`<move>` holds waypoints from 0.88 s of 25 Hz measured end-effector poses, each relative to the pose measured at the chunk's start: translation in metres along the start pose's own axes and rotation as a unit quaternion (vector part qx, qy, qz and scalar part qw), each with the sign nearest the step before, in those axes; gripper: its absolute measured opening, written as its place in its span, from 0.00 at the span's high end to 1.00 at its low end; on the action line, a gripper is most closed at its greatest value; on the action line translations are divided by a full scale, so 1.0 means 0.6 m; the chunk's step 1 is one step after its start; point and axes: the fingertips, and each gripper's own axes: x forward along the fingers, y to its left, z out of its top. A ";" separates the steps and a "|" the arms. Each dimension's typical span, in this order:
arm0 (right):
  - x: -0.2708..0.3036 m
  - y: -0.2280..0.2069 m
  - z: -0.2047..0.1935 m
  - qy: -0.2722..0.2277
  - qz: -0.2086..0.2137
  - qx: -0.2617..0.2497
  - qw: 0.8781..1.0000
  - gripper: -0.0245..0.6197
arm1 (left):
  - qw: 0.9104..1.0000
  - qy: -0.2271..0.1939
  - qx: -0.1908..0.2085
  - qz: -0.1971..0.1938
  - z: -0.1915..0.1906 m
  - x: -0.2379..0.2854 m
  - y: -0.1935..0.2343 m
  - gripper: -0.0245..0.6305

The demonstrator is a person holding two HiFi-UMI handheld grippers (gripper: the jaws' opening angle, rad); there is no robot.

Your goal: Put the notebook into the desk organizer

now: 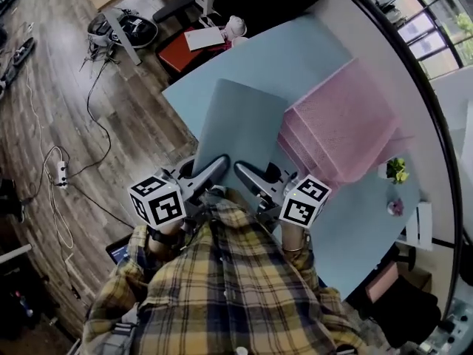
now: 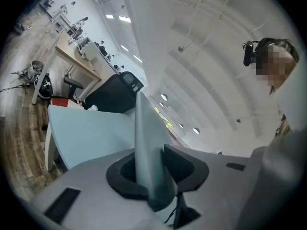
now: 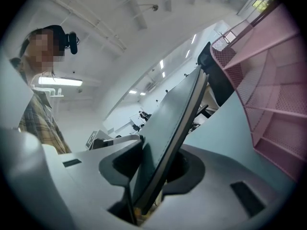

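A grey-blue notebook [image 1: 244, 128] is held level above the light-blue table [image 1: 295, 58], just left of the pink mesh desk organizer [image 1: 344, 124]. My left gripper [image 1: 214, 170] is shut on the notebook's near left edge, my right gripper [image 1: 247, 174] on its near right edge. In the left gripper view the notebook [image 2: 148, 152] stands edge-on between the dark pads. The right gripper view shows the notebook [image 3: 175, 128] clamped the same way, with the organizer [image 3: 273, 109] close on the right.
Small green and pink items [image 1: 397, 170] sit on the table beyond the organizer. A red box with papers [image 1: 194, 44] lies past the table's far end. Cables and a power strip [image 1: 60, 172] trail over the wooden floor at left.
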 end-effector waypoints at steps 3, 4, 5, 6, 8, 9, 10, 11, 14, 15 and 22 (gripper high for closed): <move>-0.028 -0.008 0.003 -0.015 -0.014 0.006 1.000 0.75 | 1.000 0.021 0.003 -0.011 -0.012 0.022 -0.017 0.80; -0.035 -0.009 0.002 -0.021 -0.019 0.008 1.000 0.75 | 0.999 0.028 0.005 -0.015 -0.015 0.026 -0.022 0.80; -0.041 -0.008 0.002 -0.026 -0.025 0.009 0.999 0.75 | 0.999 0.035 0.006 -0.020 -0.018 0.028 -0.025 0.80; -0.044 -0.007 0.001 -0.031 -0.029 0.010 0.999 0.75 | 0.999 0.042 0.007 -0.024 -0.019 0.030 -0.027 0.80; -0.048 -0.005 0.000 -0.038 -0.038 0.010 0.999 0.75 | 0.998 0.055 0.009 -0.030 -0.022 0.031 -0.029 0.80; -0.050 -0.005 -0.001 -0.043 -0.043 0.009 0.998 0.75 | 0.997 0.062 0.010 -0.033 -0.023 0.031 -0.031 0.80; -0.053 -0.004 -0.002 -0.048 -0.049 0.009 0.998 0.75 | 0.997 0.070 0.011 -0.038 -0.024 0.032 -0.032 0.80; -0.056 -0.002 -0.002 -0.054 -0.057 0.010 0.997 0.75 | 0.996 0.077 0.013 -0.044 -0.025 0.033 -0.035 0.80; -0.069 0.004 -0.003 -0.071 -0.081 0.010 0.994 0.75 | 0.993 0.097 0.017 -0.066 -0.030 0.038 -0.045 0.80; -0.074 0.006 -0.003 -0.078 -0.091 0.011 0.993 0.75 | 0.991 0.105 0.019 -0.075 -0.033 0.040 -0.050 0.80; -0.116 0.009 0.001 -0.130 -0.161 0.016 0.978 0.75 | 0.976 0.162 0.036 -0.141 -0.046 0.067 -0.082 0.80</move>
